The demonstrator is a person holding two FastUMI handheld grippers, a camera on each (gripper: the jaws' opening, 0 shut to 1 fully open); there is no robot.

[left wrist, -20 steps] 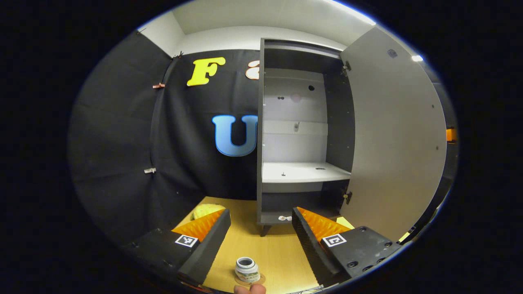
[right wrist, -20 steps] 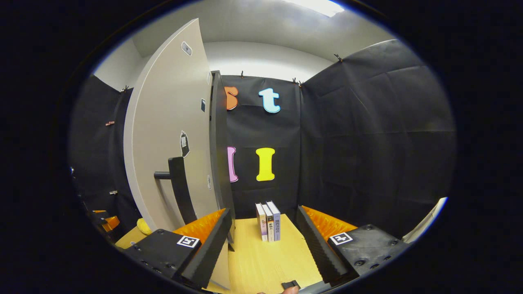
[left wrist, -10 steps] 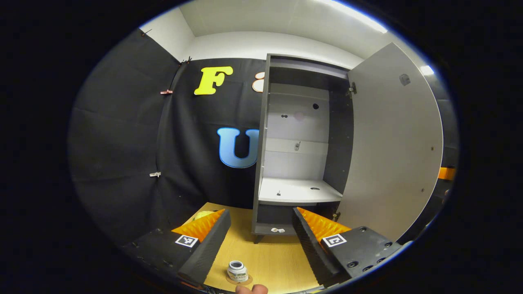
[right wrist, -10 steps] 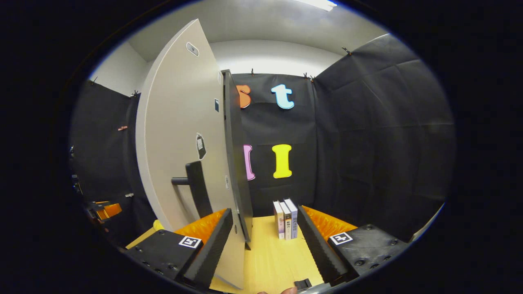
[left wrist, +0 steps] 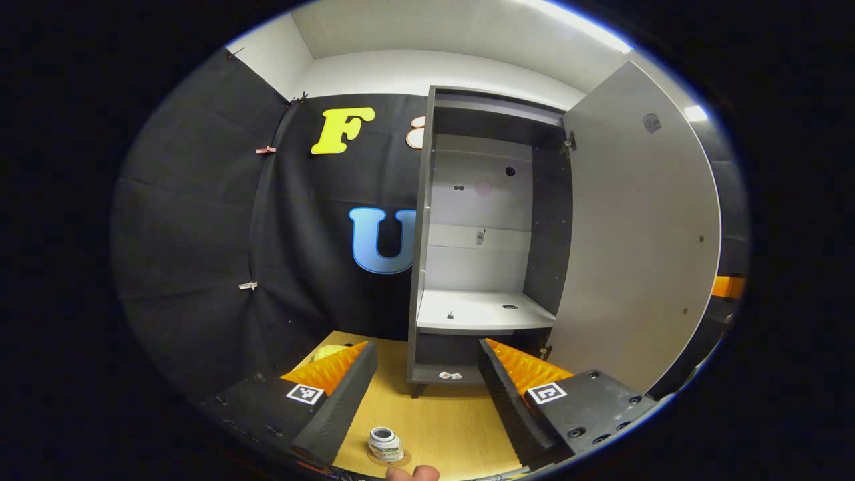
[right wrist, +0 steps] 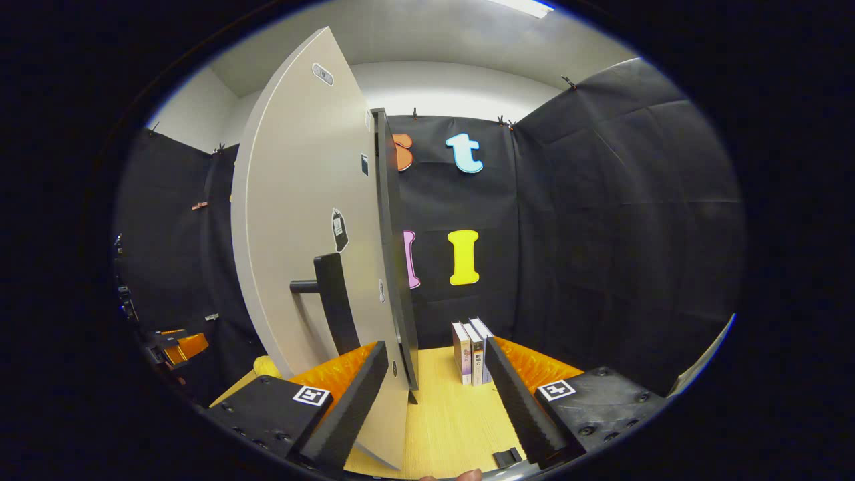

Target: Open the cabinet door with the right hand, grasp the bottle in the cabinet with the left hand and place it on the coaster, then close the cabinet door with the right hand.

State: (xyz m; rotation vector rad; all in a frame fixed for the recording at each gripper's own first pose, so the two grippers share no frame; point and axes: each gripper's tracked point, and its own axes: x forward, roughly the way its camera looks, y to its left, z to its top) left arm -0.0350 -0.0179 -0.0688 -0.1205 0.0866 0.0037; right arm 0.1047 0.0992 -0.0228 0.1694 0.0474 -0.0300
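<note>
The small white bottle point(left wrist: 385, 442) stands upright on a round brown coaster point(left wrist: 399, 459) on the wooden table, low between the fingers of my left gripper point(left wrist: 427, 382), which is open and holds nothing. The dark cabinet point(left wrist: 481, 234) stands ahead with its pale door point(left wrist: 641, 234) swung wide open to the right and its white shelf point(left wrist: 482, 310) bare. In the right gripper view the door point(right wrist: 314, 220) is seen from outside, with its dark bar handle point(right wrist: 332, 302) just left of and beyond my open right gripper point(right wrist: 437, 384), apart from it.
Three upright books point(right wrist: 473, 352) stand on the wooden table point(right wrist: 447, 421) by the back wall. A yellow-green object point(left wrist: 328, 351) lies on the table left of the cabinet. The other gripper point(right wrist: 177, 344) shows far left beyond the door.
The left gripper has drawn back and up from the bottle, which now looks smaller. The right gripper has shifted left, closer to the door edge and handle.
</note>
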